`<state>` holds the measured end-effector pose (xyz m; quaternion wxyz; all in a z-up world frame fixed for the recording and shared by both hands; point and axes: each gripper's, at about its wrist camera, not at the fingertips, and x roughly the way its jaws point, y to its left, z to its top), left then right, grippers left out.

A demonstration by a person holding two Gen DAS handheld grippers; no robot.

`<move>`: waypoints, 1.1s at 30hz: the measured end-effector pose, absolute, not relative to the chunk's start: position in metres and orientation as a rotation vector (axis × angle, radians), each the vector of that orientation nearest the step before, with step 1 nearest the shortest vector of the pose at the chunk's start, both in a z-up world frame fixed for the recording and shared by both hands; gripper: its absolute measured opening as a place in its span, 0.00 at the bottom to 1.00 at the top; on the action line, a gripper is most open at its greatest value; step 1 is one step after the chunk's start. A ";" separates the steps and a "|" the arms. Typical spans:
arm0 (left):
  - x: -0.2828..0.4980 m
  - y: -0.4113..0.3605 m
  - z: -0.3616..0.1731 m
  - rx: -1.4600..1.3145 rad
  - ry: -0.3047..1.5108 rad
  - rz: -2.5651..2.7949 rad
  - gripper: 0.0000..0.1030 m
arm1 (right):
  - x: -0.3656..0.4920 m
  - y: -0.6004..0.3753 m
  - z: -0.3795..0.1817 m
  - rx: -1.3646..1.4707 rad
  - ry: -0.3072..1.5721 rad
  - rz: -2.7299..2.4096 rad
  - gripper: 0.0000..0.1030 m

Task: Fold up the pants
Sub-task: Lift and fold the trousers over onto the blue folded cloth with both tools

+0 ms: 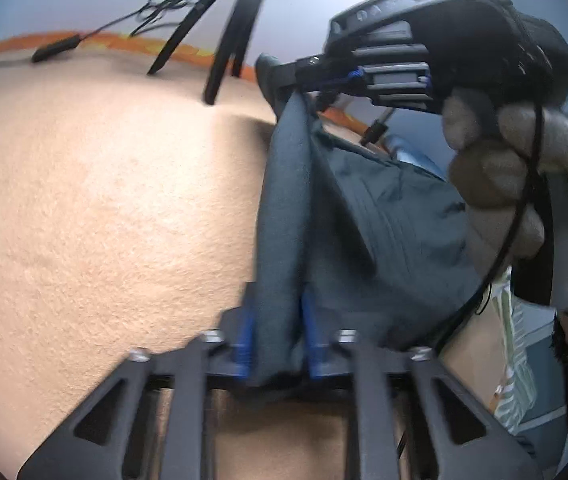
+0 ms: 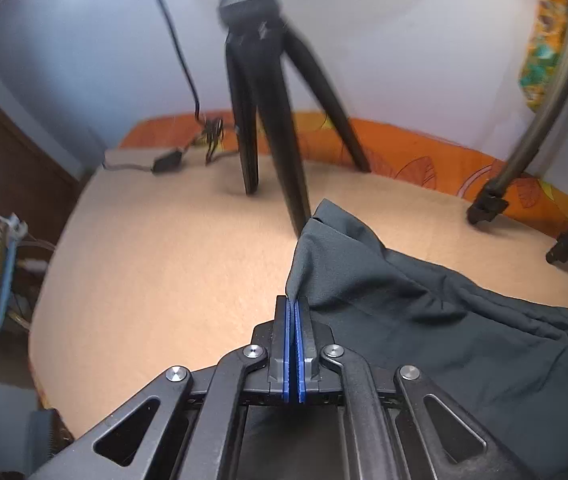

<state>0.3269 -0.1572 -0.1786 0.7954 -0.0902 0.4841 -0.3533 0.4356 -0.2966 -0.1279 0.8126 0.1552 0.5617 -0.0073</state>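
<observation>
Dark grey pants (image 1: 364, 216) hang lifted above a beige cloth-covered surface (image 1: 104, 200). My left gripper (image 1: 278, 320) is shut on a bunched edge of the pants. The right gripper (image 1: 304, 76) shows in the left wrist view, held by a gloved hand (image 1: 524, 184), pinching the pants' upper edge. In the right wrist view my right gripper (image 2: 293, 304) is shut on an edge of the pants (image 2: 444, 328), which trail away to the right over the beige surface (image 2: 164, 260).
A black tripod (image 2: 268, 100) stands at the back of the surface, with a cable and adapter (image 2: 168, 162) to its left. Two legs of another stand (image 2: 488, 204) rest at the right. An orange patterned sheet (image 2: 404, 152) runs along the wall.
</observation>
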 end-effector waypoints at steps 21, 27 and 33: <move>0.271 -0.214 -0.065 0.007 0.756 -0.928 0.06 | 0.381 -0.355 -0.055 0.515 0.979 0.055 0.00; 0.260 -0.251 -0.058 0.062 0.726 -0.979 0.06 | 0.355 -0.393 -0.038 0.565 0.916 0.053 0.00; 0.247 -0.305 -0.056 0.093 0.715 -1.061 0.06 | 0.315 -0.443 -0.030 0.604 0.865 0.007 0.00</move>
